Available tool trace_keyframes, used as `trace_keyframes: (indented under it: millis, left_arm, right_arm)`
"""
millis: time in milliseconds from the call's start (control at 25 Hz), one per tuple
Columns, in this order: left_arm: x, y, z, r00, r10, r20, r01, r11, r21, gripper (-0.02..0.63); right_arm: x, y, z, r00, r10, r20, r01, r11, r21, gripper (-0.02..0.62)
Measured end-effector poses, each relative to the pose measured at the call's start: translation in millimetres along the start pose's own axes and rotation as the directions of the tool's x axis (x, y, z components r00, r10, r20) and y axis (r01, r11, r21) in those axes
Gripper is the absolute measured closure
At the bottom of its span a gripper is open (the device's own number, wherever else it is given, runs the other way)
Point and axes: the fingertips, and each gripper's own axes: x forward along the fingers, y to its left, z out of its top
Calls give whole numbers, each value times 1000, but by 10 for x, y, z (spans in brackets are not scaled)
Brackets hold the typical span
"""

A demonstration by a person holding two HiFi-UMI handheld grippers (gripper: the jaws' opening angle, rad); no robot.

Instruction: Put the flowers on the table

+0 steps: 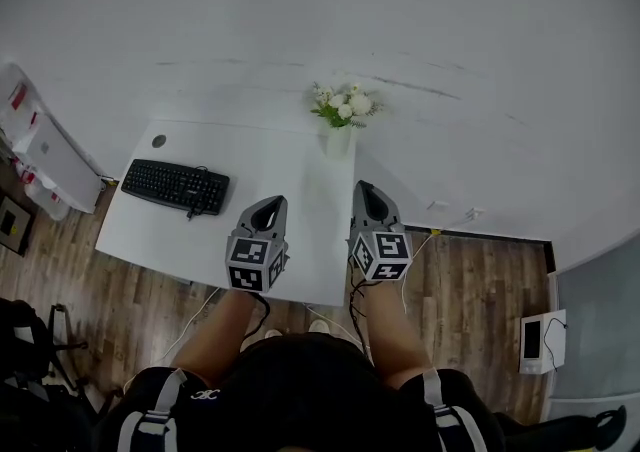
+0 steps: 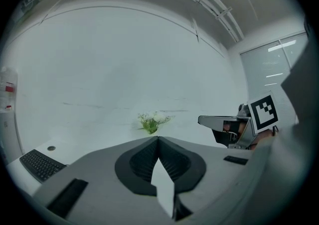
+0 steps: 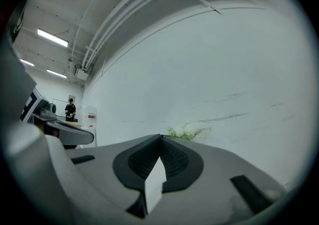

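Note:
A bunch of white flowers with green leaves (image 1: 343, 106) stands in a pale vase (image 1: 339, 141) at the back right corner of the white table (image 1: 280, 240), against the wall. The flowers (image 2: 152, 121) also show ahead in the left gripper view, and the flowers (image 3: 188, 131) peek over the jaws in the right gripper view. My left gripper (image 1: 270, 203) hovers over the table's front, shut and empty. My right gripper (image 1: 366, 188) is beside it, over the table's right edge, shut with nothing held. Both point toward the wall, short of the vase.
A black keyboard (image 1: 175, 185) lies on the table's left half, with a small dark round grommet (image 1: 158, 141) behind it. A white wall (image 1: 400, 30) rises right behind the table. Wooden floor (image 1: 470, 280) surrounds it; a white box with a screen (image 1: 541, 340) sits at right.

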Motion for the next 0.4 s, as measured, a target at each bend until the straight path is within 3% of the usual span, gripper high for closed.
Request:
trace_keyframes:
  millis: [400]
  left_arm:
    - [-39,4,-5,1000,-9,-1,9,1000,4,603]
  right_arm:
    - [-29,92,-98,1000,-4,-17,4,1000,20,595]
